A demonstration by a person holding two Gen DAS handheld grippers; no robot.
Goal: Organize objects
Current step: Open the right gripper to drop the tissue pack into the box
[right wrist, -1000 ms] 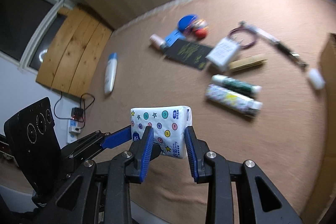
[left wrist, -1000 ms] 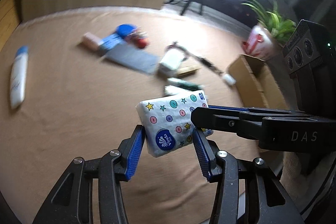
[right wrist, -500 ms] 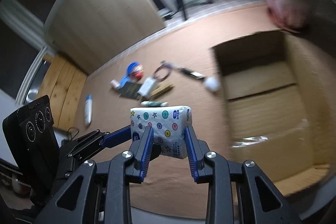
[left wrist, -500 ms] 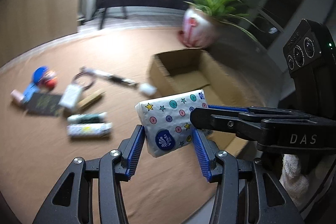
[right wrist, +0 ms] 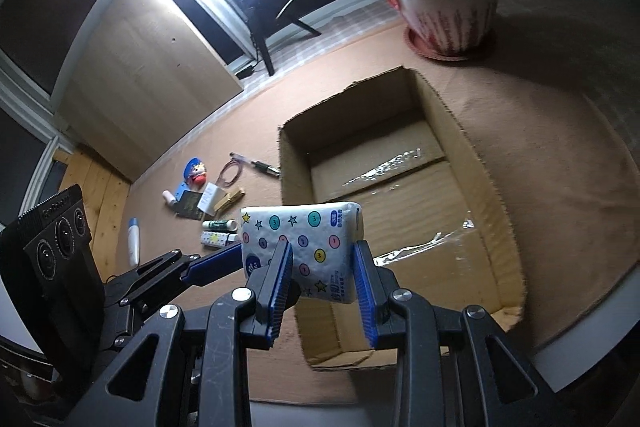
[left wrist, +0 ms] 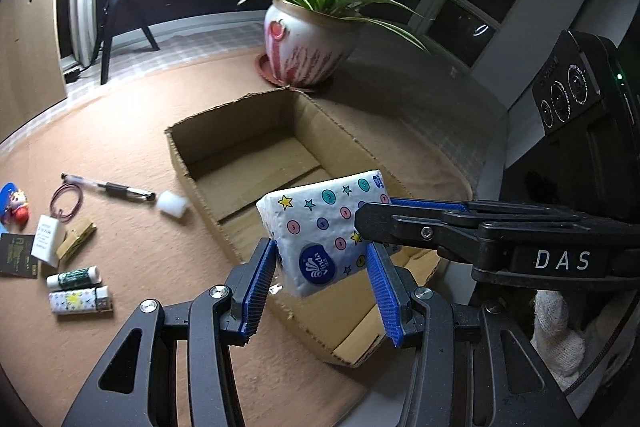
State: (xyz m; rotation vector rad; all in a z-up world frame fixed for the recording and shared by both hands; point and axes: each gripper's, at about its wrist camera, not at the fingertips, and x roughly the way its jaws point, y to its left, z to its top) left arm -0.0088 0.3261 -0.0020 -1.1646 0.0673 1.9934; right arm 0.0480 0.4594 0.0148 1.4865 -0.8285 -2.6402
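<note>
Clutter: far left of the left claw (left wrist: 322, 283) lie two tubes (left wrist: 76, 287), a card (left wrist: 18, 254), a clip (left wrist: 76, 239), a white pack (left wrist: 47, 237), a cord (left wrist: 66, 201), a pen (left wrist: 110, 188) and a white cap (left wrist: 173, 203), all on the brown counter (left wrist: 120, 259).
Left claw: partly open, blue pads pressed on both sides of the tissues (left wrist: 326, 231), which it holds tilted.
Right claw: in its own view the right claw (right wrist: 322, 275) is narrower, clamped on the end of the tissues (right wrist: 302, 247); both claws carry the one pack.
Tissues: in the air over the near end of the box, between the two claws, touching no surface.
Box: the open carton (left wrist: 224, 131) sits just beyond and below the claws; its floor shows only taped flaps, nothing else inside that I can see.
Pot: a plant (left wrist: 310, 39) stands past the box's far right corner.
Change: a second ago the clutter lay ahead of the claws with the box at the right edge; now the box fills the middle and the clutter is off left. The grip on the pack is the same.
</note>
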